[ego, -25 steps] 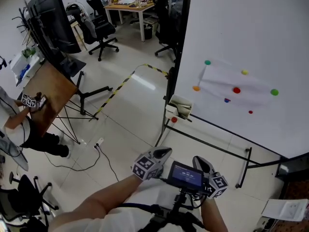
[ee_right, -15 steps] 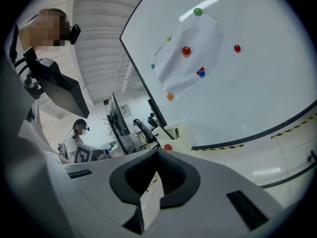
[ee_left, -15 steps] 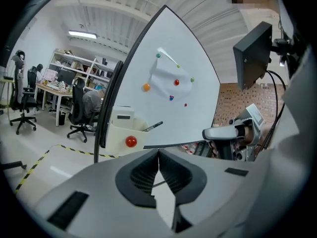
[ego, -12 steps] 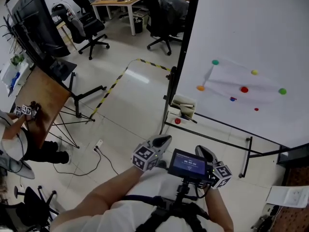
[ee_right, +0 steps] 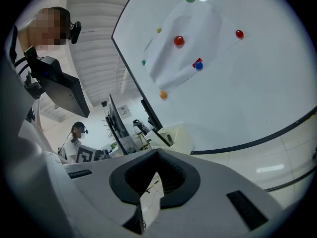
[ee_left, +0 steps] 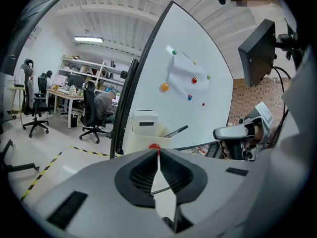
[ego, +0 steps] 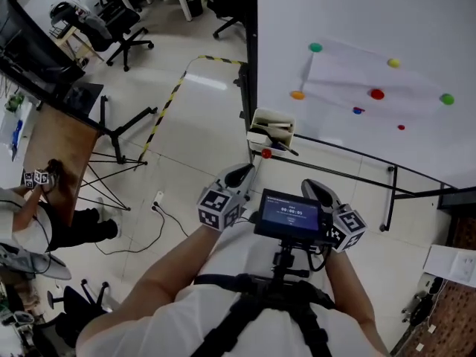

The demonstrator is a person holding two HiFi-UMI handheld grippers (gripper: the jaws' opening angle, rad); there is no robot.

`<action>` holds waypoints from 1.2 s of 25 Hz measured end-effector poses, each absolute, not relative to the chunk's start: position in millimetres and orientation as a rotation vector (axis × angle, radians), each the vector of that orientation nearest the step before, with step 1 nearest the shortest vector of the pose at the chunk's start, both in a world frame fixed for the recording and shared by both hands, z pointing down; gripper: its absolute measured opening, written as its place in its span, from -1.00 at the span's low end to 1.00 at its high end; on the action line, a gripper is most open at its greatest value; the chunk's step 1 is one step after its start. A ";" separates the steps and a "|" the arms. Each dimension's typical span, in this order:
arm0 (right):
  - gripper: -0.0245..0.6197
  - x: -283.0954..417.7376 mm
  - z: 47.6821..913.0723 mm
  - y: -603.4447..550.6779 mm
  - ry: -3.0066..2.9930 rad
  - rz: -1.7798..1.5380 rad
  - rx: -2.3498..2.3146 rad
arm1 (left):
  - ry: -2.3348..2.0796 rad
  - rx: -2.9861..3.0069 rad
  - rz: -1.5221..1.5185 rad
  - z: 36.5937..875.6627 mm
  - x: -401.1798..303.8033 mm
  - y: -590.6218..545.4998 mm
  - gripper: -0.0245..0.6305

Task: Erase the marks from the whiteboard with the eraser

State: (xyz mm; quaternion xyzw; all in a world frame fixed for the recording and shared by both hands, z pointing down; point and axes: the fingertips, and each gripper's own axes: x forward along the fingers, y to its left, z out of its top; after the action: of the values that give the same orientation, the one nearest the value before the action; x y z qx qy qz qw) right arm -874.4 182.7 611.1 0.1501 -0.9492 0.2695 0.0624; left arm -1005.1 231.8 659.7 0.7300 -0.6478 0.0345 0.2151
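Note:
The whiteboard (ego: 357, 21) stands ahead at the upper right, with several coloured magnets and a faint grey smear (ego: 349, 76) among them. A white tray (ego: 269, 141) hangs at its lower left corner and holds a white block (ee_left: 145, 123), perhaps the eraser, and a black pen (ee_left: 176, 131). My left gripper (ego: 245, 171) is held near my body, short of the tray, with its jaws together and nothing between them (ee_left: 158, 151). My right gripper (ego: 311, 187) is beside it, also shut and empty (ee_right: 157, 152), facing the board.
A small screen (ego: 288, 214) sits between my grippers. The board's stand bar (ego: 372, 181) runs low along the floor. Black-and-yellow tape (ego: 167, 106) and a cable (ego: 160, 214) lie on the floor. A wooden table (ego: 56, 143) with another person is at left, and office chairs (ego: 119, 28) are beyond.
Both grippers and I have come closer to the whiteboard. The tray is now just ahead of the left gripper. Both stay empty.

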 end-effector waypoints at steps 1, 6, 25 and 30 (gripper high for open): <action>-0.87 -874.7 610.1 177.4 -2.867 0.812 0.439 | -1.805 2.007 0.096 660.1 -1007.1 228.0 -0.80; -0.87 -876.6 597.8 155.1 -2.864 0.770 0.349 | -1.847 1.950 0.086 656.7 -1003.5 213.8 -0.76; -0.87 -851.3 603.1 81.4 -2.853 0.833 0.241 | -2.251 1.748 0.540 637.8 -1008.3 137.2 -0.11; -0.87 -850.2 607.2 79.0 -2.849 0.853 0.250 | -2.195 1.845 0.467 640.2 -1008.7 129.7 -0.09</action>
State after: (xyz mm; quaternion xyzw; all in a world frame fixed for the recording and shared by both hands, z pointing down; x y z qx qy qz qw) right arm -850.2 79.0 607.2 0.0836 -0.9517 0.2849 0.0786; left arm -1008.7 129.7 640.2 0.6306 -0.7503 0.1596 0.1179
